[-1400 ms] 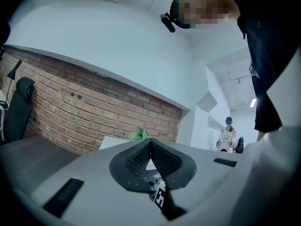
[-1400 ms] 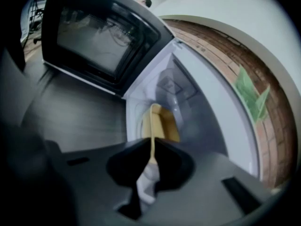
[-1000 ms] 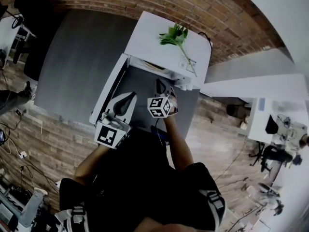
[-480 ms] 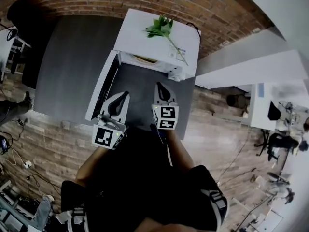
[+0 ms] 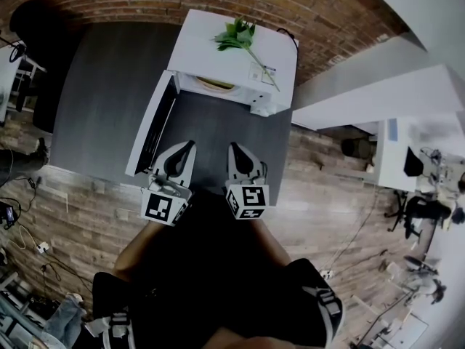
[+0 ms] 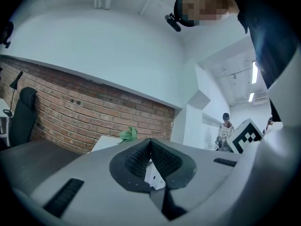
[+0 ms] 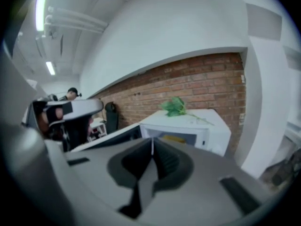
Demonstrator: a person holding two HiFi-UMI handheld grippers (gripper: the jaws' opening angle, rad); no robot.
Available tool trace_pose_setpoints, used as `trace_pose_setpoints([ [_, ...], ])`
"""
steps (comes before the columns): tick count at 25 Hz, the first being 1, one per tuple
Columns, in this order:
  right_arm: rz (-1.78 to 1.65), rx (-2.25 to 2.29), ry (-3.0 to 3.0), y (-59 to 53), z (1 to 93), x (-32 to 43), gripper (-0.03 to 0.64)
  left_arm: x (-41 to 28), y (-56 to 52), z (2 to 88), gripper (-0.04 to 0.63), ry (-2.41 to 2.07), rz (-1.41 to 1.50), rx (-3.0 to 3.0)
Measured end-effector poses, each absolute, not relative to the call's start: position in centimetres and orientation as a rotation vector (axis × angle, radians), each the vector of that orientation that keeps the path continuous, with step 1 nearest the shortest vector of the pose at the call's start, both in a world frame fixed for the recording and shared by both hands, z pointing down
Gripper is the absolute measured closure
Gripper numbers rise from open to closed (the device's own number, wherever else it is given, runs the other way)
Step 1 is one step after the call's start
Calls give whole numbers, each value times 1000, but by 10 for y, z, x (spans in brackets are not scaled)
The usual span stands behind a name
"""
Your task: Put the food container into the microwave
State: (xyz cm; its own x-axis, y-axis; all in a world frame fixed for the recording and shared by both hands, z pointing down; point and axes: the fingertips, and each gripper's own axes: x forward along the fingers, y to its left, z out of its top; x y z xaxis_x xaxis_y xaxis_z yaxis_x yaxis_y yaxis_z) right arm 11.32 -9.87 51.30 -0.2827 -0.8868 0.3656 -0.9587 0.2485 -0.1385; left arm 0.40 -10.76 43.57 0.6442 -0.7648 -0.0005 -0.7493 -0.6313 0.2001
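While the food container [image 5: 216,84] sits inside the open microwave [image 5: 243,60], we see only its pale yellowish edge in the cavity. The door [image 5: 150,133] is swung out to the left over the grey desk [image 5: 102,86], and a green sprig [image 5: 234,35] lies on the microwave's top. Both our claws are well apart from the container, near our body. The left claw [image 5: 189,144] and the right claw [image 5: 234,147] are each clenched on nothing, tips pointing toward the opening.
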Motion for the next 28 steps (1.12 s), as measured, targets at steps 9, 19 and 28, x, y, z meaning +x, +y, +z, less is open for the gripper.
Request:
trace_pose_setpoints([
  [9,513,1756,-2329,-86,505,118,584,8,-96,434,560,-1241,-129,2674],
  [19,509,1762,-2334,-83,505,118,584,8,-92,436,560,-1236,-137,2687],
  [28,506,1763,-2332,-82,506,118,584,7,-91,438,560,-1234,-136,2698],
])
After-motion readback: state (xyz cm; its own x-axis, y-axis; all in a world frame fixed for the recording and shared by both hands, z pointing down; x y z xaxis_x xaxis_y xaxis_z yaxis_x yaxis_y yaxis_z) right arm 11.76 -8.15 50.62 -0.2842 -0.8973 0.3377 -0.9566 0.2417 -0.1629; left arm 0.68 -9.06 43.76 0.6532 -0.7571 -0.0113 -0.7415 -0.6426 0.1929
